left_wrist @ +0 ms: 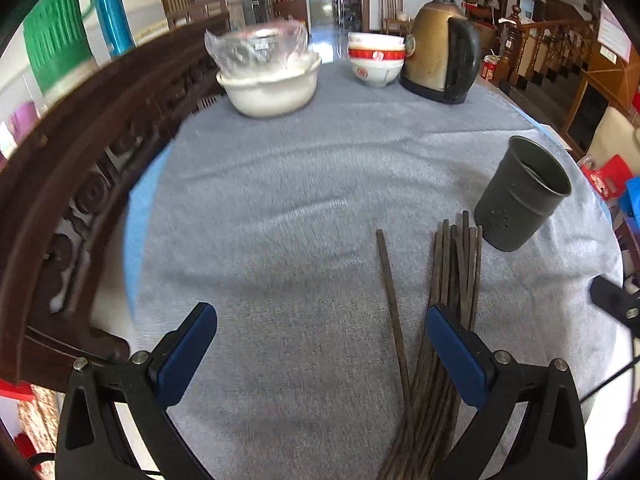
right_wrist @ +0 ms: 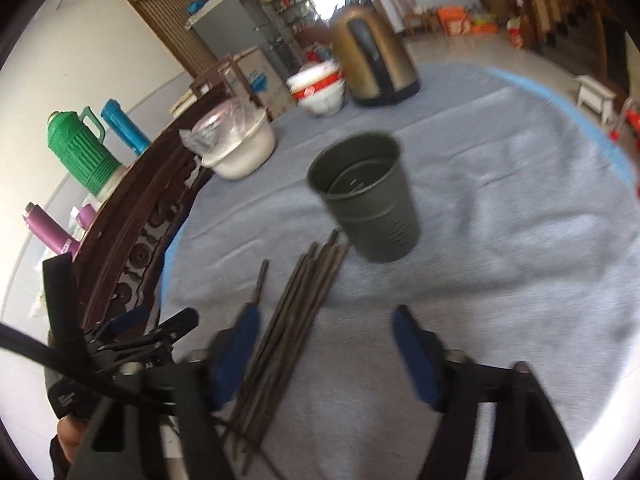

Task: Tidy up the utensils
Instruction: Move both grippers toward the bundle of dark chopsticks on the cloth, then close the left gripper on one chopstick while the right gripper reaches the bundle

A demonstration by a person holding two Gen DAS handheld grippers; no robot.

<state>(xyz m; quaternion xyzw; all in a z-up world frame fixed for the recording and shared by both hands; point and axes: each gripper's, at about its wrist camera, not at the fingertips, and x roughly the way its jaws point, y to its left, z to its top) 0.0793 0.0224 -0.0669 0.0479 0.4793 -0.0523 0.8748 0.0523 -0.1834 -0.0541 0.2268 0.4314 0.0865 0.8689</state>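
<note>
A bundle of dark wooden chopsticks (left_wrist: 456,280) lies on the grey cloth, with one single chopstick (left_wrist: 390,292) apart to its left. A dark metal holder cup (left_wrist: 520,196) stands just beyond the bundle's far tips. My left gripper (left_wrist: 322,320) is open, low over the cloth, its right finger over the bundle. In the right wrist view the chopsticks (right_wrist: 296,312) lie by the left finger of my open right gripper (right_wrist: 326,318), with the cup (right_wrist: 366,200) ahead. Both grippers are empty.
A white basin with a bagged lid (left_wrist: 272,76), stacked red-and-white bowls (left_wrist: 376,60) and a brass kettle (left_wrist: 440,52) stand at the table's far side. A carved wooden chair back (left_wrist: 80,184) borders the left edge. The left gripper's body (right_wrist: 120,344) shows at lower left.
</note>
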